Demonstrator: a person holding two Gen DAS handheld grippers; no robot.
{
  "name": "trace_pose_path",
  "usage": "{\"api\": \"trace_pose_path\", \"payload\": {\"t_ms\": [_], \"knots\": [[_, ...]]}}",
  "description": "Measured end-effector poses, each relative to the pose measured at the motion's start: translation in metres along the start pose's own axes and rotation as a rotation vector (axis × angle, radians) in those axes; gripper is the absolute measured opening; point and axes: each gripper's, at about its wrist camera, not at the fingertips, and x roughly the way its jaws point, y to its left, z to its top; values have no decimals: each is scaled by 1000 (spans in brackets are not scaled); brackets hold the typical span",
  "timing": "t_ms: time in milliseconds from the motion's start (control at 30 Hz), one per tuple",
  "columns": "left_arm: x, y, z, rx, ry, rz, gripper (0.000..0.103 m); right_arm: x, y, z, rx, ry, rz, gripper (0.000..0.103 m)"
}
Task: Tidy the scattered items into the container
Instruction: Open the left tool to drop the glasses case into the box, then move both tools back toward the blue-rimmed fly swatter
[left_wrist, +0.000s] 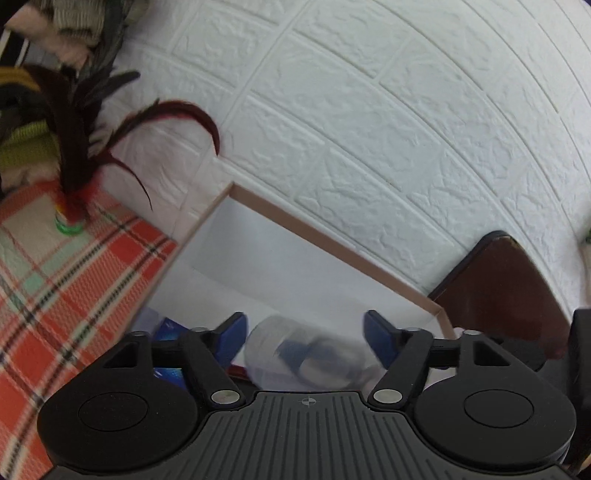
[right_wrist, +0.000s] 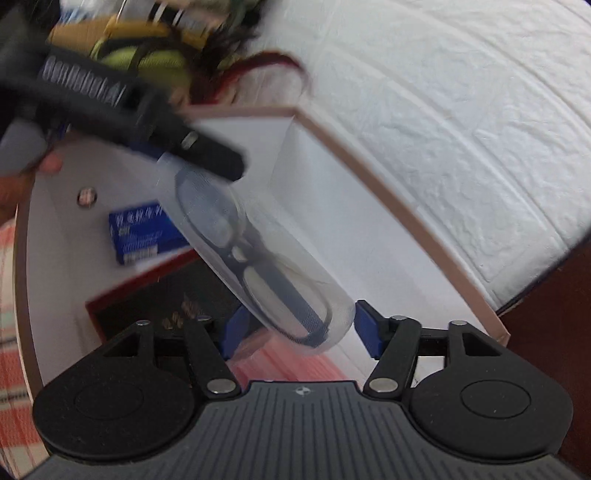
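Note:
A clear plastic case holding dark-framed glasses (right_wrist: 258, 258) lies slanted over the inside of a white box with a brown rim (right_wrist: 388, 206). My right gripper (right_wrist: 301, 330) stands open around the case's near end, with a gap showing at the right pad. In the left wrist view my left gripper (left_wrist: 306, 338) is open with the blurred case (left_wrist: 306, 350) between its blue pads. One black finger (right_wrist: 207, 151) of the left gripper lies over the case's far end. A feather shuttlecock (left_wrist: 70, 218) stands on the plaid cloth (left_wrist: 55, 295), outside the box (left_wrist: 332, 251).
Inside the box lie a small blue carton (right_wrist: 144, 232), a dark book with a red edge (right_wrist: 166, 295) and a small round metal piece (right_wrist: 86, 195). A white brick-pattern wall (left_wrist: 369, 129) rises behind. Bare brown tabletop (left_wrist: 498, 288) lies right of the box. A hand (right_wrist: 22, 184) holds the left gripper.

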Motion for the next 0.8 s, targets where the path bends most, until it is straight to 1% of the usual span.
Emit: {"api": "trace_pose_path", "payload": {"t_ms": [33, 67, 133, 200, 333, 467, 600, 800], "knots": [[1, -2, -2, -2, 8, 9, 94, 0, 4, 1, -27, 7, -13, 92], [2, -5, -4, 10, 4, 24, 94, -3, 6, 1, -37, -9, -27, 95], [0, -9, -6, 37, -1, 39, 95, -9, 9, 1, -51, -37, -47, 95], [-4, -11, -7, 43, 2, 43, 95, -13, 6, 1, -36, -37, -33, 95], [-11, -13, -10, 47, 16, 52, 95, -22, 0, -1, -30, -39, -35, 96], [-18, -17, -14, 61, 22, 74, 95, -33, -5, -5, 11, -43, -24, 97], [-27, -25, -18, 87, 16, 96, 97, -43, -7, -11, 35, -41, -34, 98], [-44, -37, -27, 105, 13, 120, 98, -58, -11, -20, 94, -23, -5, 100]]}}
